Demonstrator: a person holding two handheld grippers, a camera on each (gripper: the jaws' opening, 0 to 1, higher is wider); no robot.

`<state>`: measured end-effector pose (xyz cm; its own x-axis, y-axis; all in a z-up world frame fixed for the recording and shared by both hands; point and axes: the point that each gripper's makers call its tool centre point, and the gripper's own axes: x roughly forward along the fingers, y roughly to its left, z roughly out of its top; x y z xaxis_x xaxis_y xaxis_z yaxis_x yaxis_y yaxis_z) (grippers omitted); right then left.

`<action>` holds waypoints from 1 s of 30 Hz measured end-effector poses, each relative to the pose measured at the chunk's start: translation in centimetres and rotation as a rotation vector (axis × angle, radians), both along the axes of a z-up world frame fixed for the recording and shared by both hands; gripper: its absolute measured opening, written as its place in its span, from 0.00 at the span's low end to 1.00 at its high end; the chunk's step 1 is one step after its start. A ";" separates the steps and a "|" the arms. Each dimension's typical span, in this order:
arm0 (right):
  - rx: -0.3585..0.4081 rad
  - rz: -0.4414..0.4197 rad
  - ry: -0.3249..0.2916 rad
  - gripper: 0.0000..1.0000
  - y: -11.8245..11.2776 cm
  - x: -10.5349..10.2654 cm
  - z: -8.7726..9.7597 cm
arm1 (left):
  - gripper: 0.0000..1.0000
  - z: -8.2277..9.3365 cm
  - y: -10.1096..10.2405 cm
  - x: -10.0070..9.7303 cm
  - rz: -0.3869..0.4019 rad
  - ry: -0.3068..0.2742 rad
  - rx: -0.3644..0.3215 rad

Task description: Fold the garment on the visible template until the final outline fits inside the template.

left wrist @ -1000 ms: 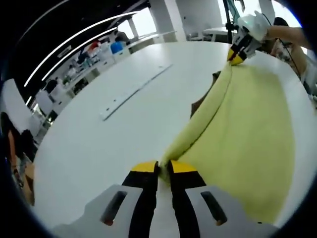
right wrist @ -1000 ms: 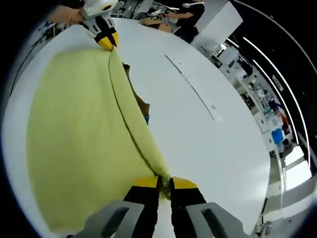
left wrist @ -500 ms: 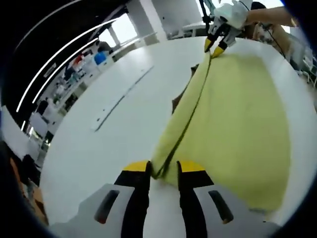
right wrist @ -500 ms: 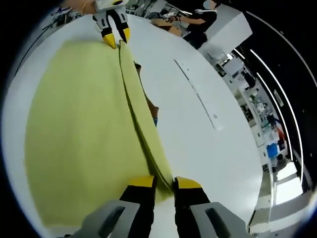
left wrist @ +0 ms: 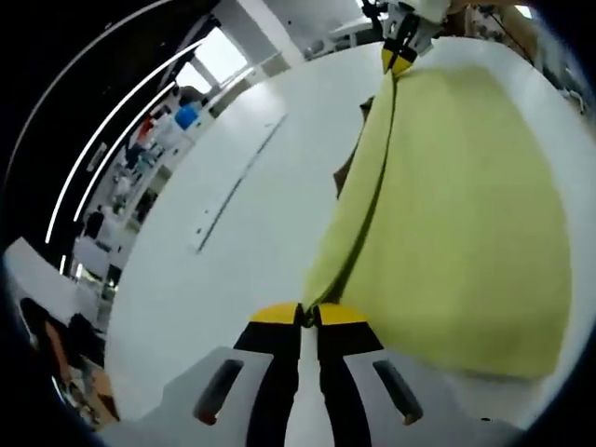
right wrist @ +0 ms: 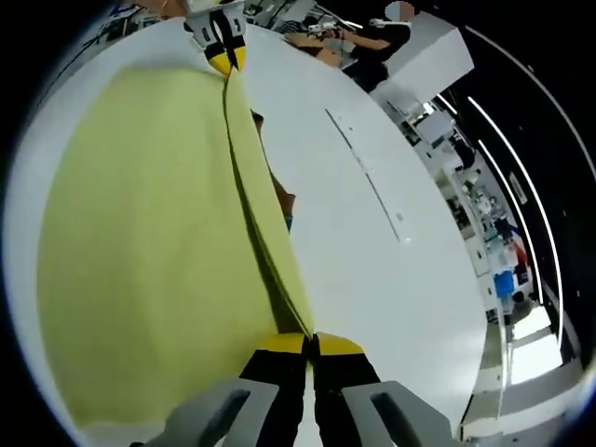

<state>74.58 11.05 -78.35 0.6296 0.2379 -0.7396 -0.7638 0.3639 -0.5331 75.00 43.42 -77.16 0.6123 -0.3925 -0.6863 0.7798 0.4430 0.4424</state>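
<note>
Left gripper view: your left gripper [left wrist: 308, 315] had its jaws pinched together on the near corner of the yellow garment [left wrist: 466, 214], which lay flat on the white table [left wrist: 223, 261] to the right of the jaws. The folded edge ran straight away from you, its long axis ending at the right gripper [left wrist: 399, 58], also clamped on cloth. A dark patch [left wrist: 346, 172], poss. the template, peeked out left of the fold; couldn't tell for sure. Right gripper view: right gripper [right wrist: 310, 343] was closed on the opposite corner, garment [right wrist: 140, 214] spread to its left, left gripper [right wrist: 223, 58] at the far end of that edge. Each gripper held its own end, so next fold prob. needs both moving sideways together.
</note>
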 end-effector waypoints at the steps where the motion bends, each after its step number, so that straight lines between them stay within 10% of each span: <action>1: 0.008 -0.007 0.001 0.00 0.0 0.0 0.1 | 0.02 0.1 0.0 0.1 0.017 0.007 -0.026; 7: 0.275 -0.224 0.044 0.00 -0.1 1.5 0.9 | 0.01 0.7 0.4 1.4 0.217 0.087 -0.250; 17: 0.516 -0.462 0.094 0.03 -0.6 2.4 1.1 | 0.03 1.2 0.6 2.7 0.366 0.102 -0.386; 30: 0.655 -0.523 0.150 0.51 -0.2 1.7 2.6 | 0.39 2.8 0.6 1.0 0.368 0.100 -0.450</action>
<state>76.30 10.85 -75.79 0.6840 0.3523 -0.6387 -0.4568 0.8895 0.0014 76.00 44.01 -74.36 0.7040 -0.4327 -0.5632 0.5678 0.8192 0.0805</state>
